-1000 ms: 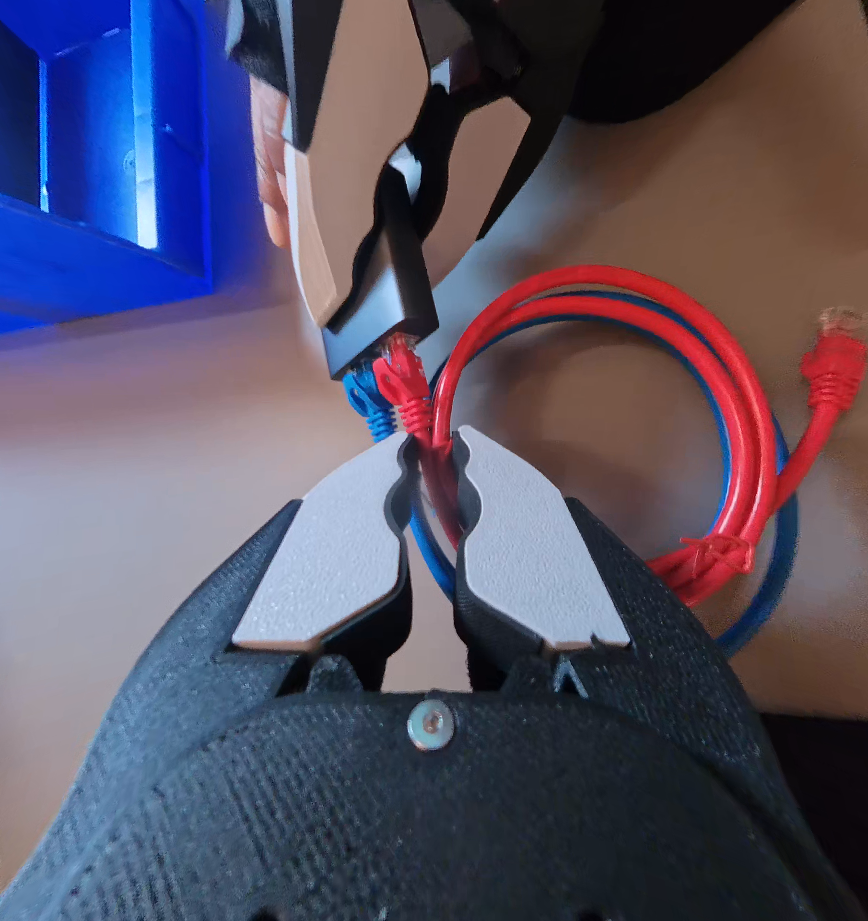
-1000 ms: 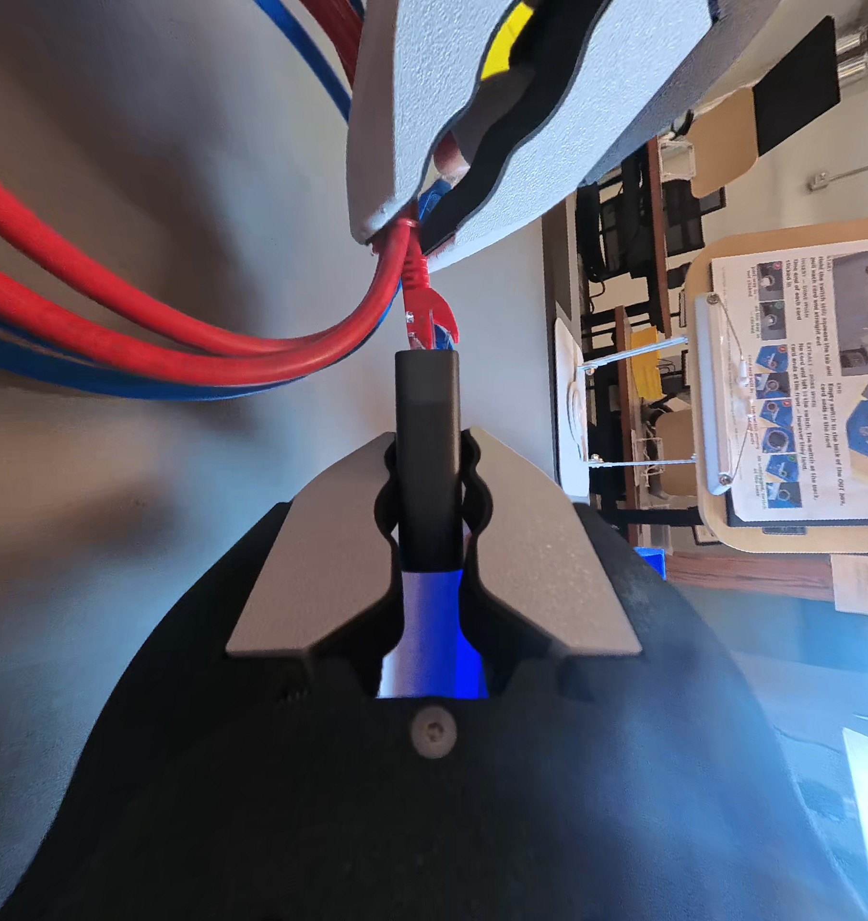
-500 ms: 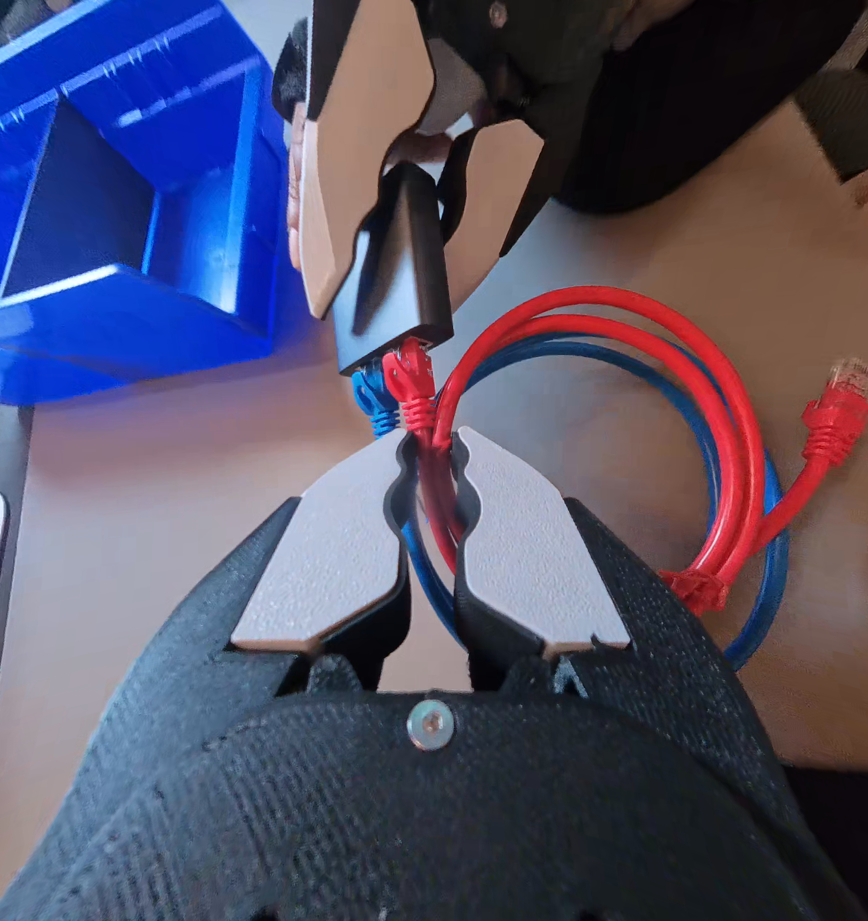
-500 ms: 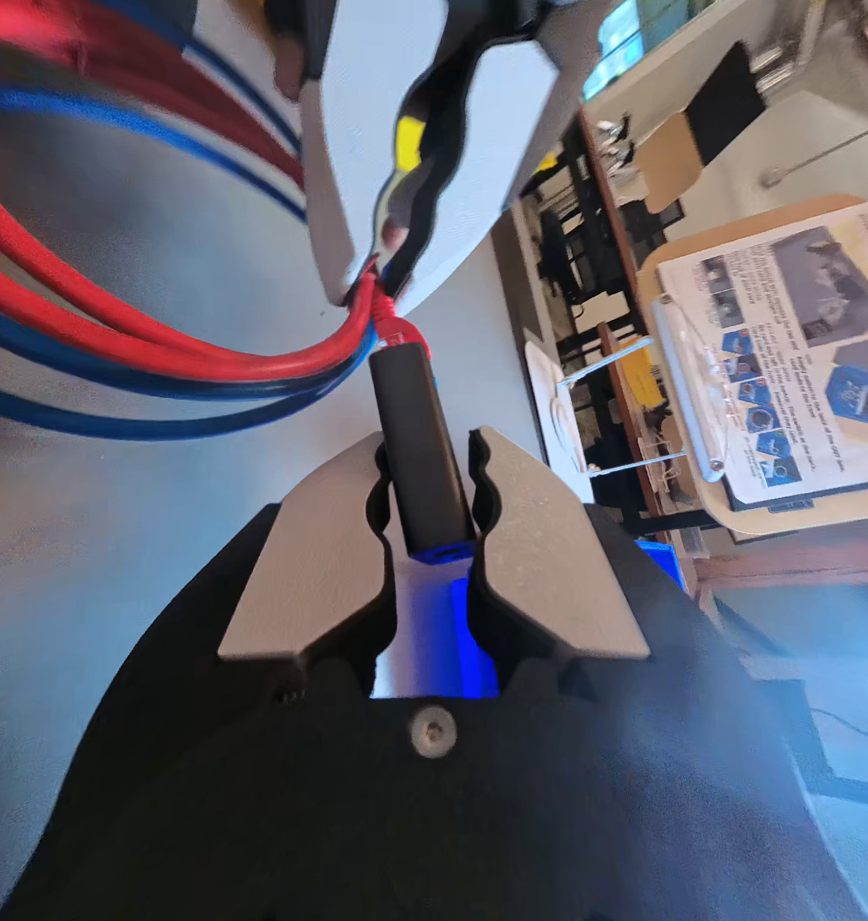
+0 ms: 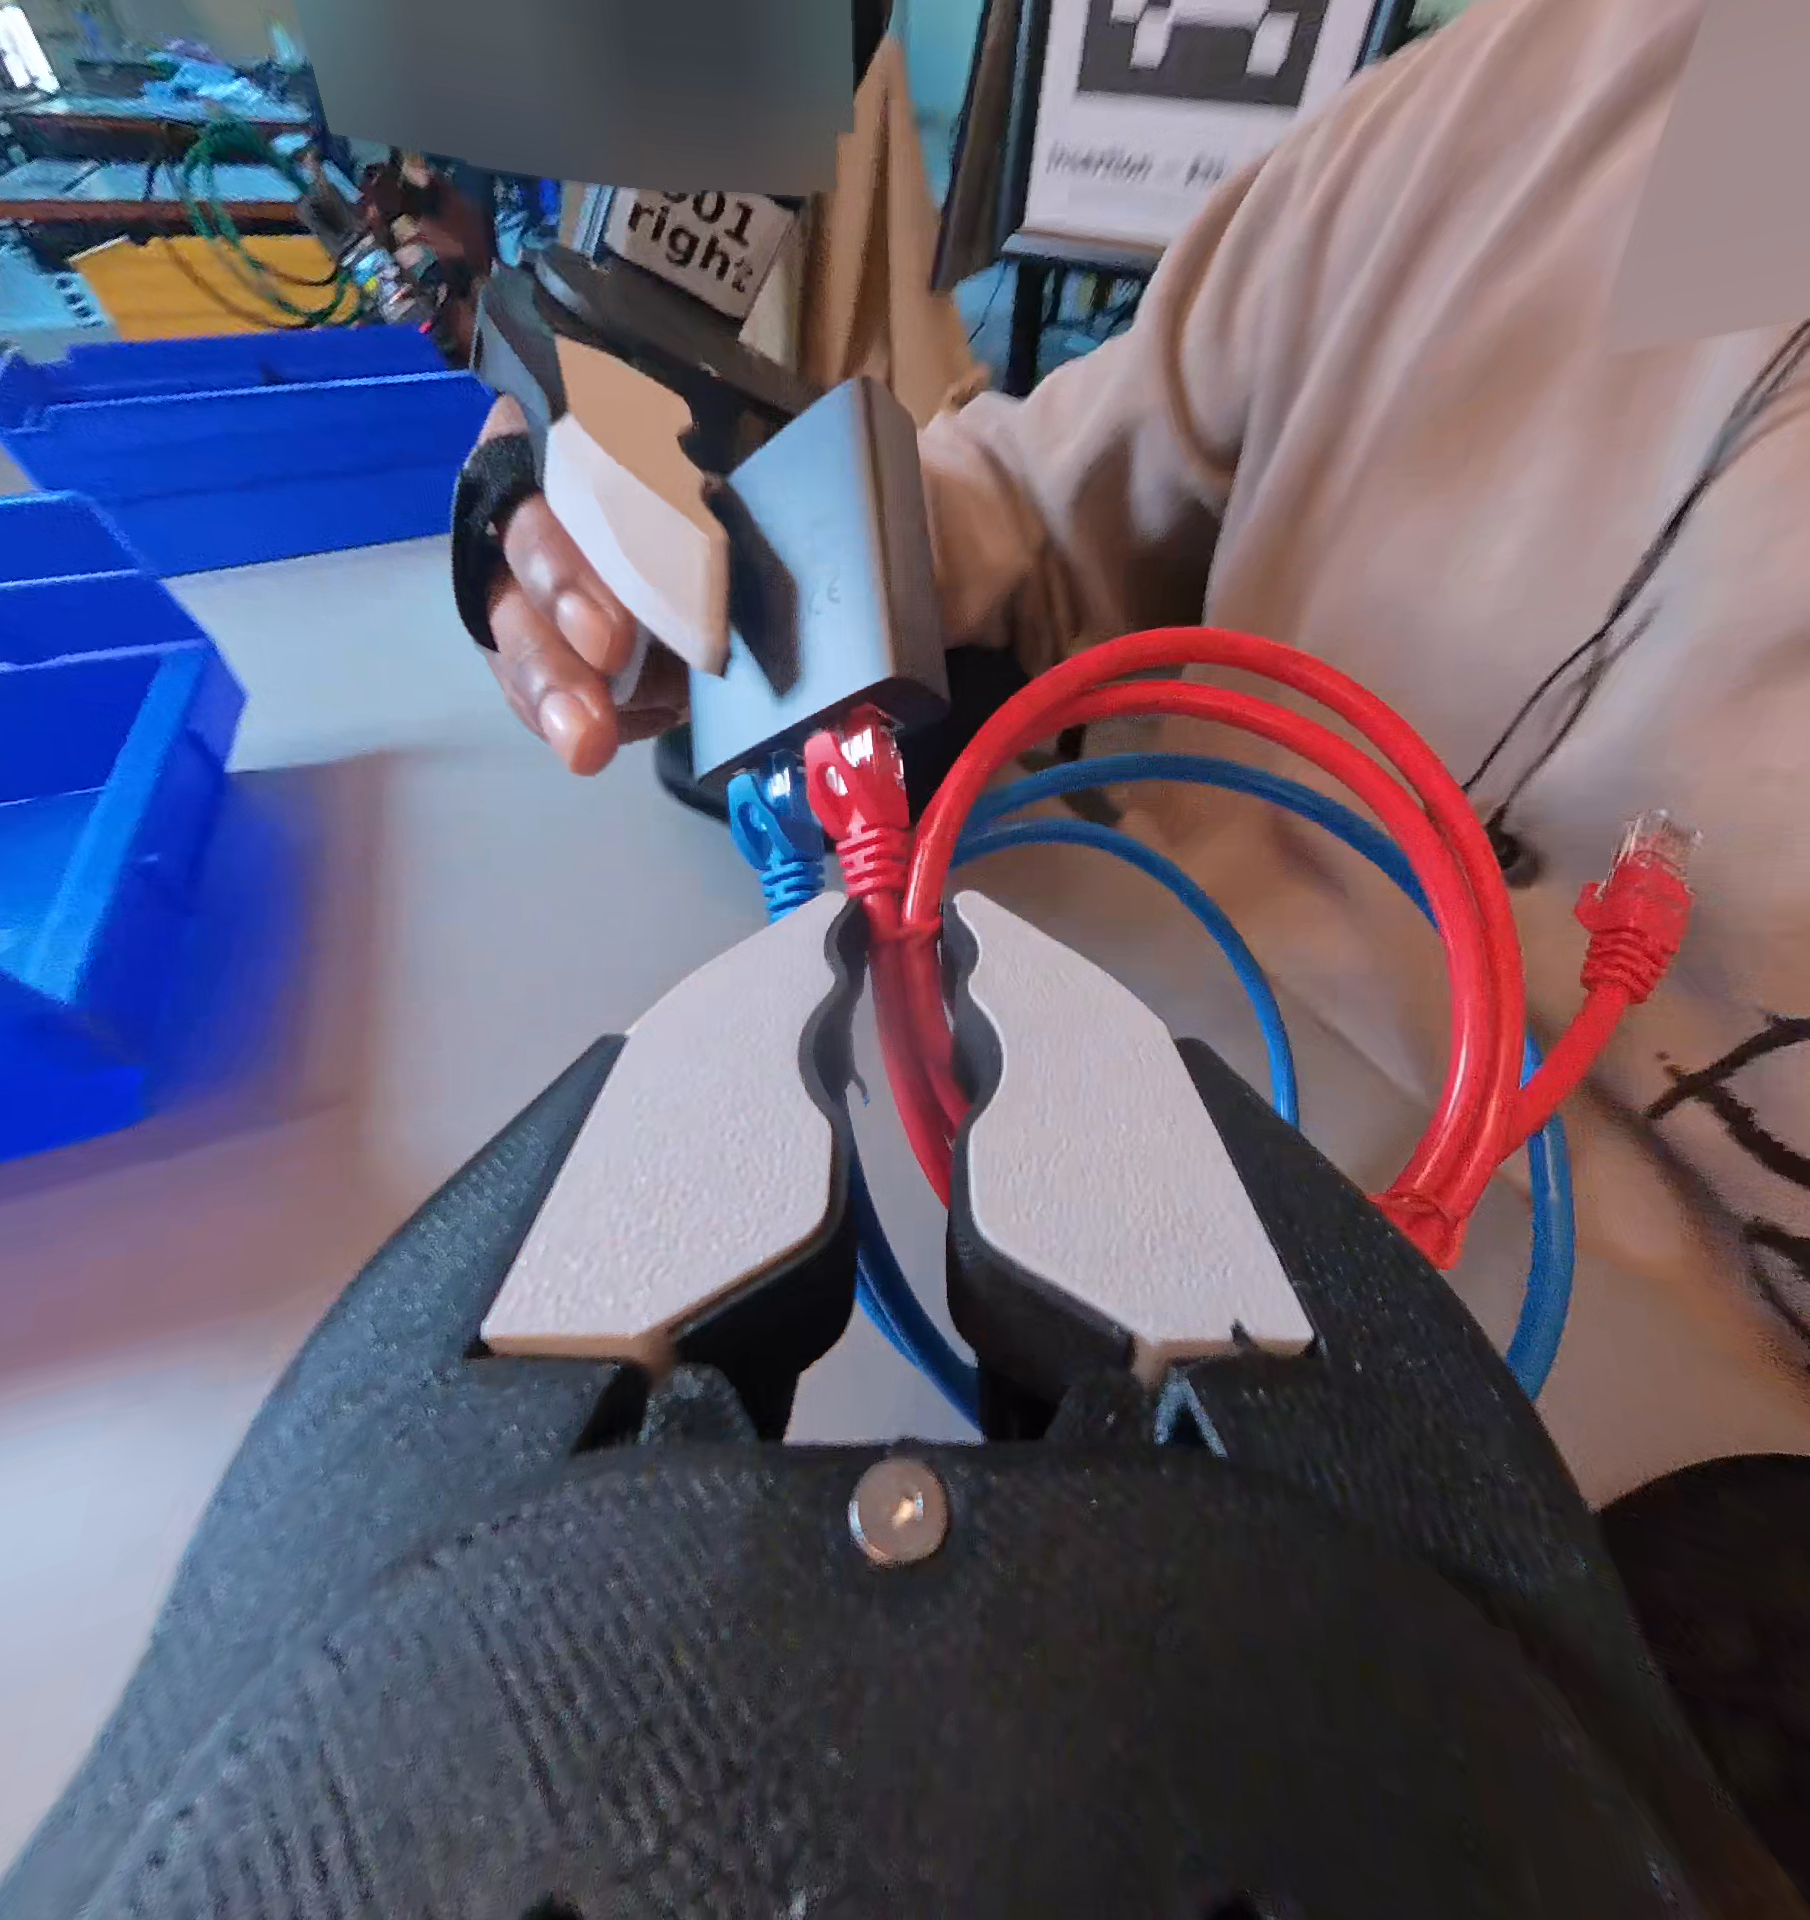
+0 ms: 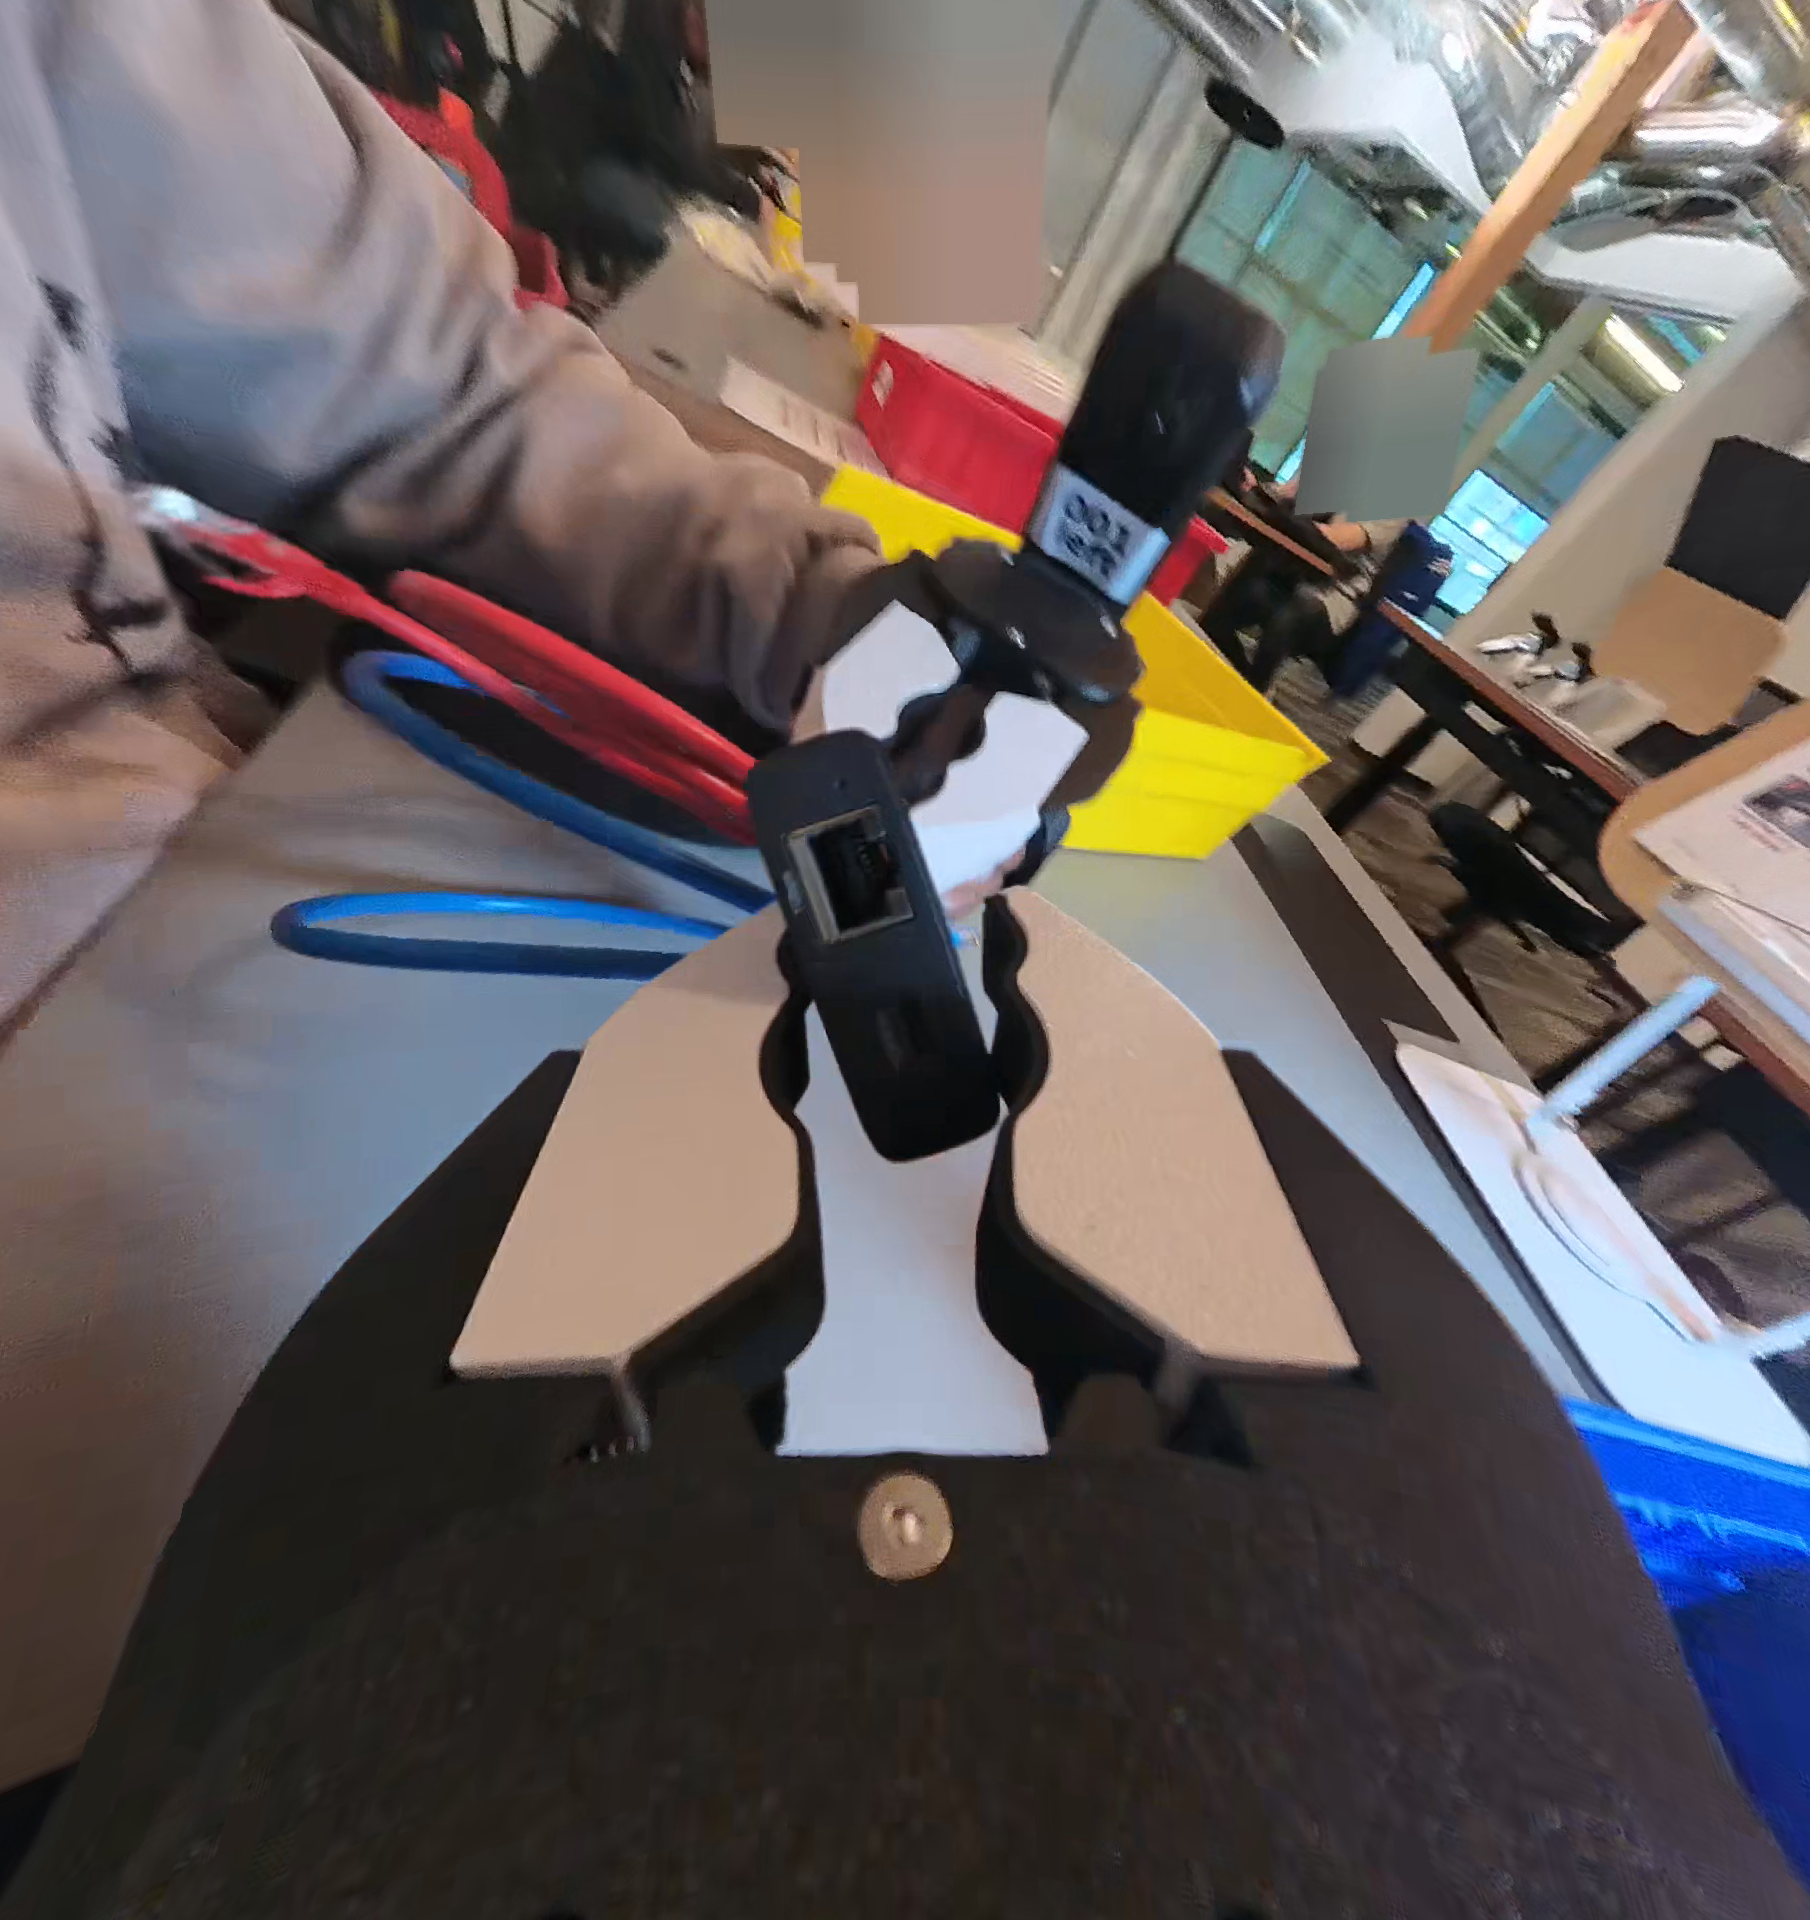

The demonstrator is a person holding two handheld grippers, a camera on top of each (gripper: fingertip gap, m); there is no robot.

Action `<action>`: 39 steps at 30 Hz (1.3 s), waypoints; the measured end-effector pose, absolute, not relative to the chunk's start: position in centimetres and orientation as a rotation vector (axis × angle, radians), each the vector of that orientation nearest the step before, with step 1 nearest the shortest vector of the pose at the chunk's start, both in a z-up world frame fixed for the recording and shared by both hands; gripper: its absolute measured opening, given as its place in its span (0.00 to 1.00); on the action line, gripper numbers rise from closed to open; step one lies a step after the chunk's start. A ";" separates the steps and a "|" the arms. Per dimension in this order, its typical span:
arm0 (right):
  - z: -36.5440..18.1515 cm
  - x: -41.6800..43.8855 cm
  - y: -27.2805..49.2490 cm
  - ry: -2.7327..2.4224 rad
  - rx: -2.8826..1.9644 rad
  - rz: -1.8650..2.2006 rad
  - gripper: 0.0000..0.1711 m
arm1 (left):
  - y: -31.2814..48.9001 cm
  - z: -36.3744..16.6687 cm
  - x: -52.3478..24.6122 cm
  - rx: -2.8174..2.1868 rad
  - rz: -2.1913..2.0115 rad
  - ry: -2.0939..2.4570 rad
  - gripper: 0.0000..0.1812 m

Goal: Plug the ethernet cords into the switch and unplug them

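Observation:
My left gripper (image 5: 903, 914) is shut on the red ethernet cord (image 5: 1441, 873), just behind its plug. That red plug (image 5: 859, 790) and a blue plug (image 5: 766, 821) sit side by side in the dark switch (image 5: 828, 582). My right gripper (image 6: 896, 935) is shut on the switch (image 6: 880, 997) and holds it tilted above the table. An empty port (image 6: 849, 873) on its near end faces the right camera. The red cord's other plug (image 5: 1639, 894) hangs free. The blue cord (image 5: 1545, 1247) loops beside the red one. One right finger (image 5: 631, 540) shows against the switch.
Blue bins (image 5: 80, 748) stand to the left on the pale table (image 5: 465, 935). A yellow bin (image 6: 1202, 748) and a red box (image 6: 963, 426) lie beyond the left gripper (image 6: 958, 821). A person's beige sleeve (image 6: 465, 416) is close behind the cords. A blue bin (image 6: 1774, 1579) is at the lower right. Across from one pair of fingers to the other is roughly 4 cm.
Both grippers have tipped up from looking down at the table to looking level across the room. The switch has turned in the right gripper, so its empty port faces that camera. Both plugs stay in.

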State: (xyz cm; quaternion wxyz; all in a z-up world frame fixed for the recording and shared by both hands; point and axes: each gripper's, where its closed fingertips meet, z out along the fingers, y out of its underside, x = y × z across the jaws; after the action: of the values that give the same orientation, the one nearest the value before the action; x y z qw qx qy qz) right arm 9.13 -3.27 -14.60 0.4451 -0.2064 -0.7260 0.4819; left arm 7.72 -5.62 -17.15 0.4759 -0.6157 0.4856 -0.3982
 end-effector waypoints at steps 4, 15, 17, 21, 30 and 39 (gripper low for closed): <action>-14.2 9.2 -3.8 -1.830 -0.519 1.134 0.13 | -4.6 -17.4 7.1 -1.566 -0.921 1.142 0.10; -13.8 6.6 0.1 -1.897 -0.762 0.564 0.13 | -1.0 -11.0 7.9 -1.499 0.055 1.230 0.18; -13.2 5.9 -0.2 -1.941 -0.766 0.520 0.13 | -0.7 -11.4 8.0 -1.510 0.166 1.300 0.12; -9.8 5.2 -1.7 -1.937 -0.665 0.586 0.14 | -2.3 -7.8 7.3 -1.391 0.017 1.202 0.11; -5.9 4.3 -5.5 -1.711 -0.512 1.231 0.20 | -6.9 -1.4 4.7 -0.935 -0.620 0.891 0.11; -10.2 3.9 1.3 -1.807 -0.684 0.580 0.09 | -2.5 -8.5 1.3 -1.403 -0.165 1.028 0.14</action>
State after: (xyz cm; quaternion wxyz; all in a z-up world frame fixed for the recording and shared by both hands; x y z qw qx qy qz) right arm 3.86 1.28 -10.20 0.5329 -0.2867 -0.7580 0.2433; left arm 1.29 -2.48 -8.54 0.6420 -0.6158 0.4509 -0.0725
